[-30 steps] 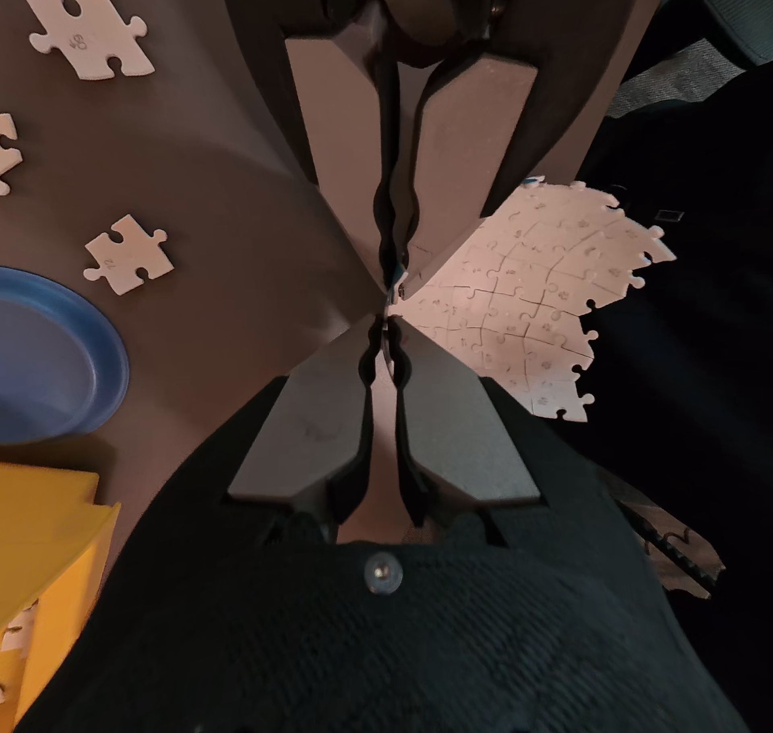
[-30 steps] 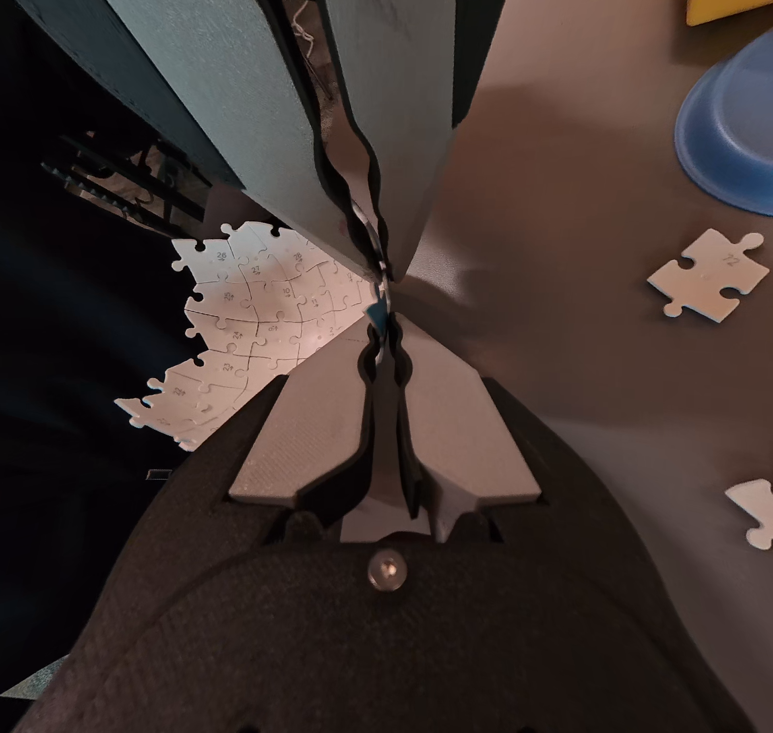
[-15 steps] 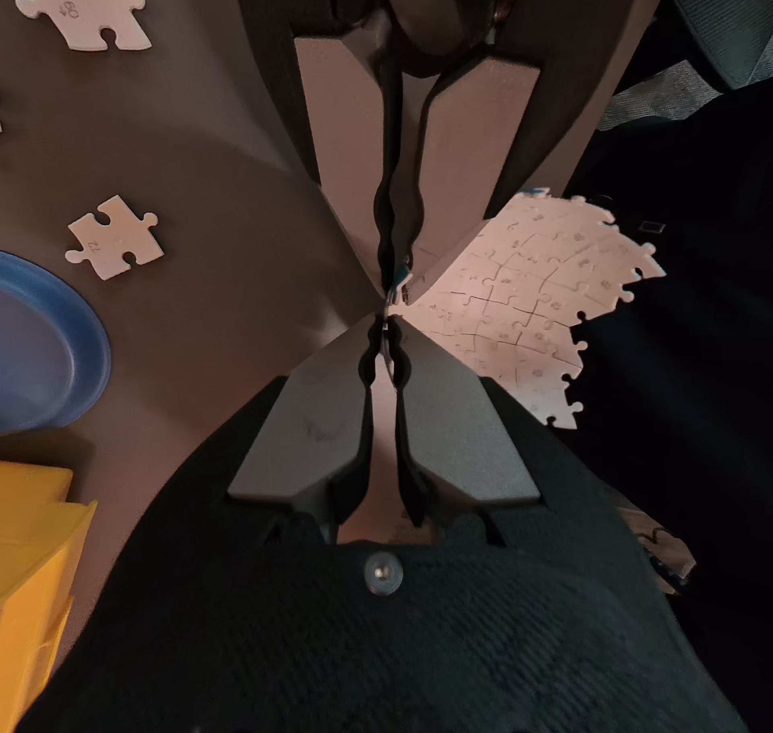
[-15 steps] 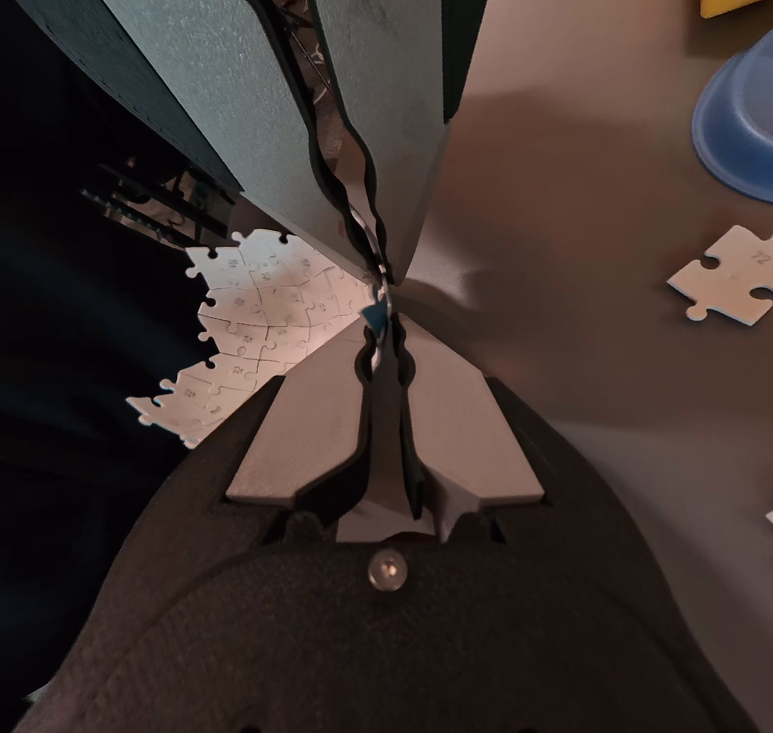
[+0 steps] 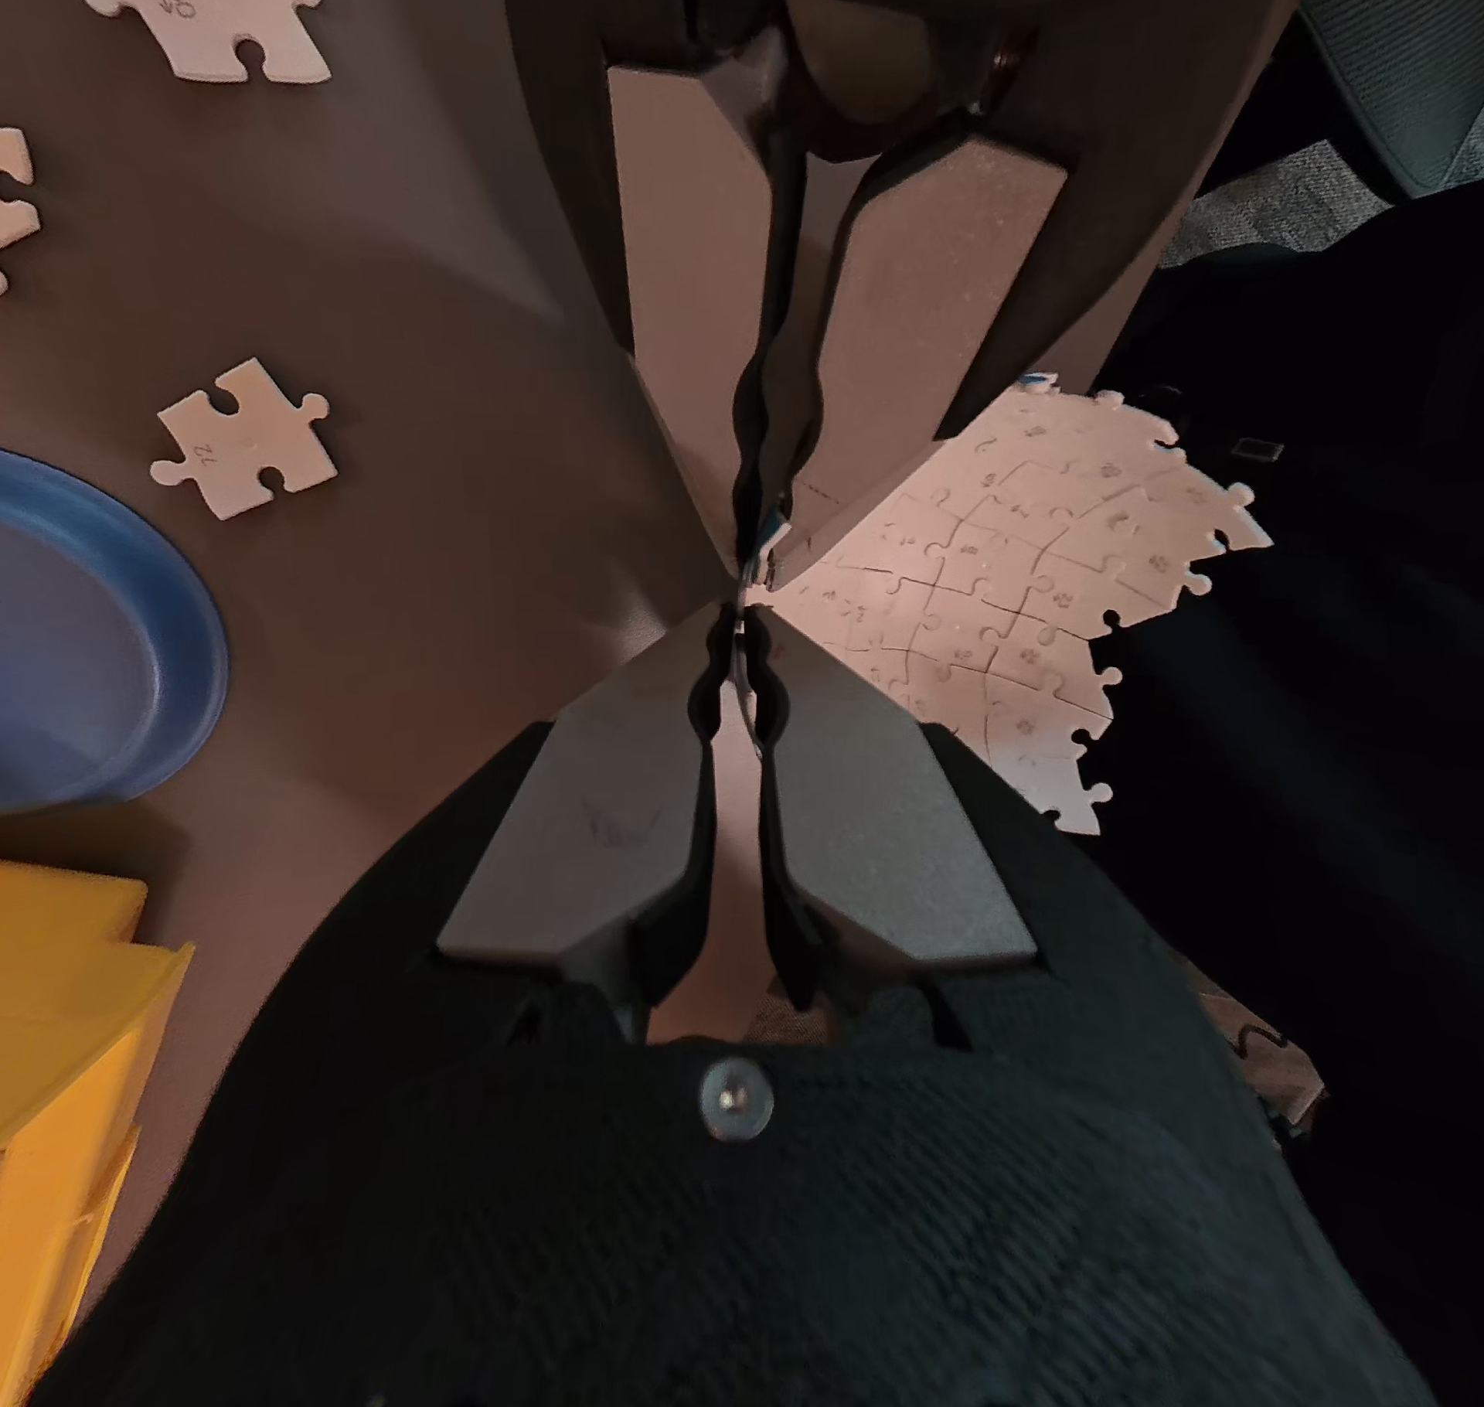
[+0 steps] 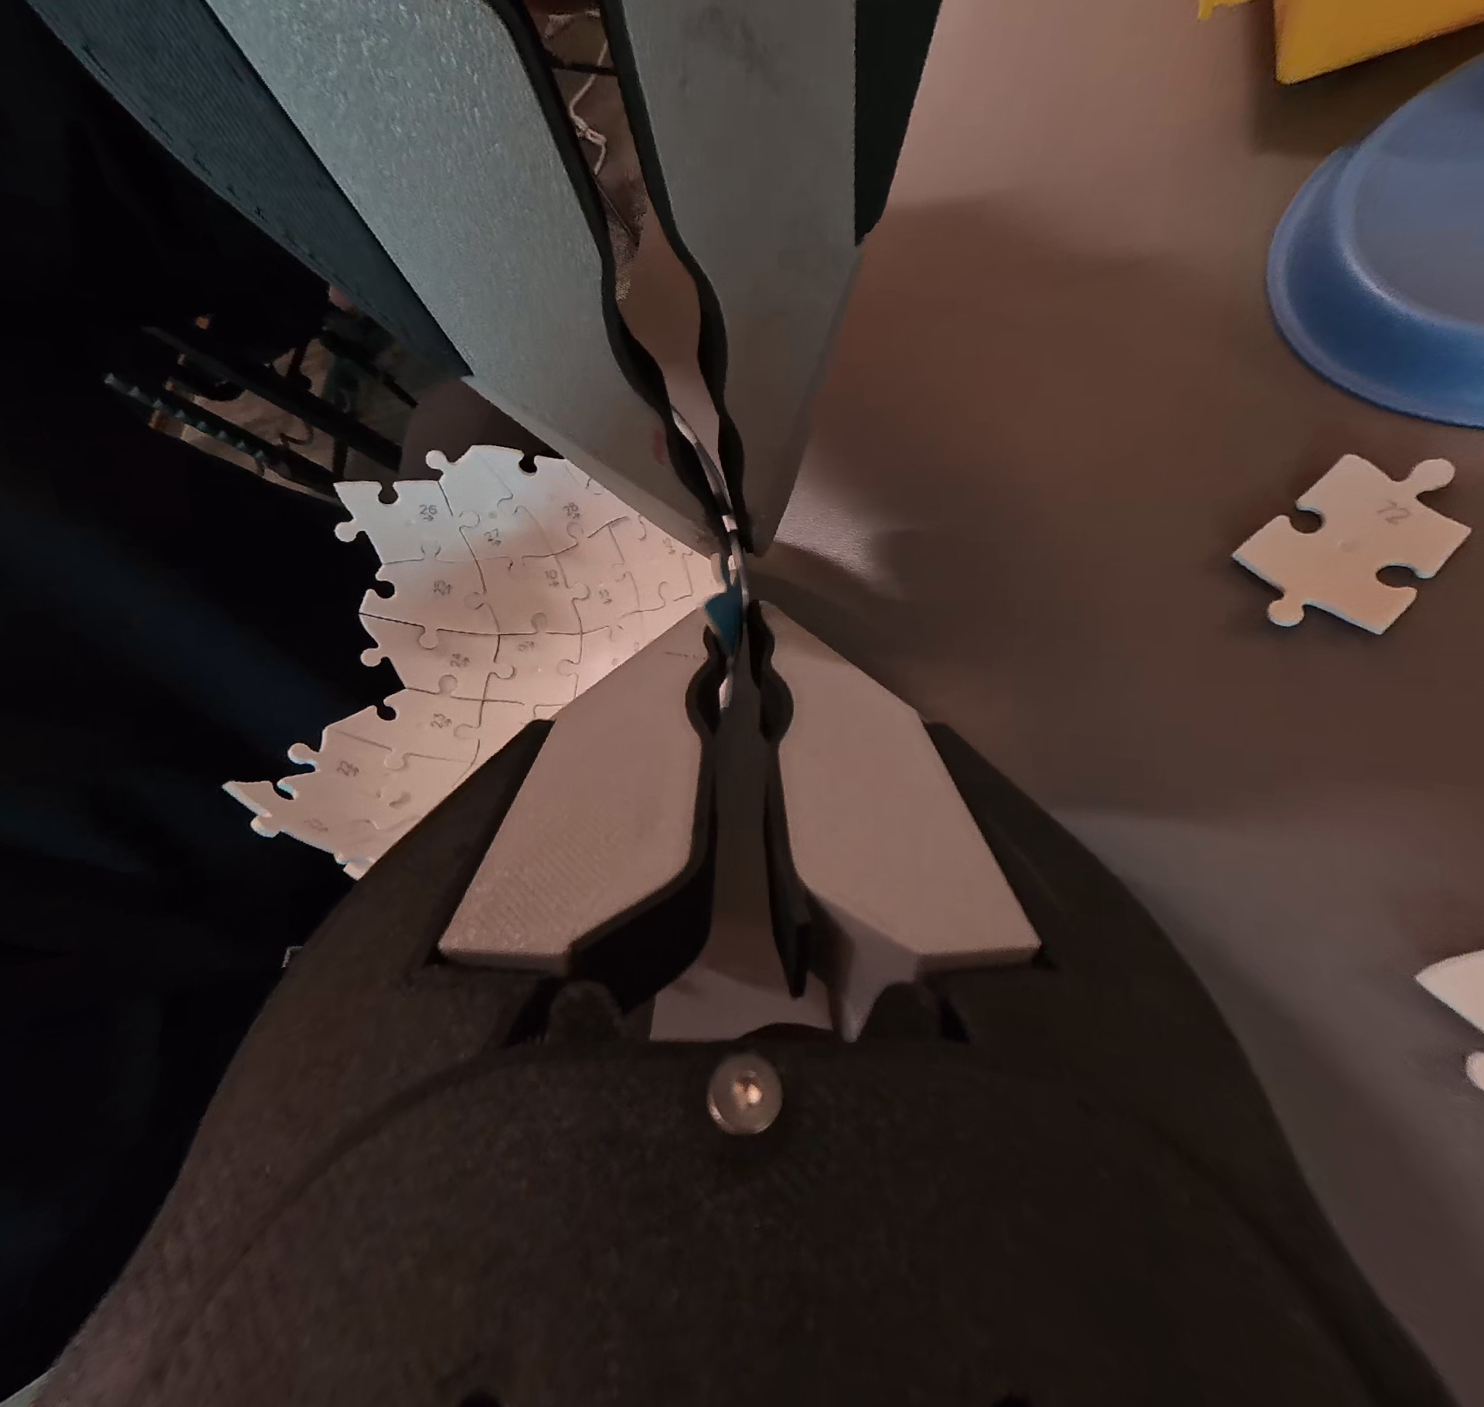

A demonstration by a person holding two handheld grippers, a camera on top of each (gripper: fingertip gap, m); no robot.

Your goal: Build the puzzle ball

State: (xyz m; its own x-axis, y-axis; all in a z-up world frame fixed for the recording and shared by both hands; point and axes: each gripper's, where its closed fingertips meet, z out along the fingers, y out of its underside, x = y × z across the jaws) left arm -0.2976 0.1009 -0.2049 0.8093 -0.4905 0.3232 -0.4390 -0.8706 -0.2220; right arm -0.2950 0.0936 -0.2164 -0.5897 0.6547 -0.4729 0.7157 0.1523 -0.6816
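Note:
The part-built puzzle ball (image 5: 1004, 605) is a curved white shell of joined pieces, with its numbered inner side facing me and held above the table. It also shows in the right wrist view (image 6: 498, 605). My left gripper (image 5: 737, 633) is shut on the shell's edge. My right gripper (image 6: 739, 633) comes in from the opposite side and is shut on the same edge, tip to tip with the left. A small blue-faced bit (image 6: 723, 612) shows between the tips. I cannot tell whether it is a separate piece. The fingers hide the gripped edge.
Loose white pieces (image 5: 241, 437) (image 5: 209, 11) lie on the brown table (image 5: 417, 340), and one shows in the right wrist view (image 6: 1357, 557). A blue bowl (image 5: 201, 645) and a yellow bin (image 5: 64, 1047) stand at the left. The dark area beyond the shell is off the table. Left and right tips are no more than a few centimetres apart.
Both grippers stay clamped on the shell. The pair has drifted slightly over the table, so the loose pieces and the bowl shift a little in both views.

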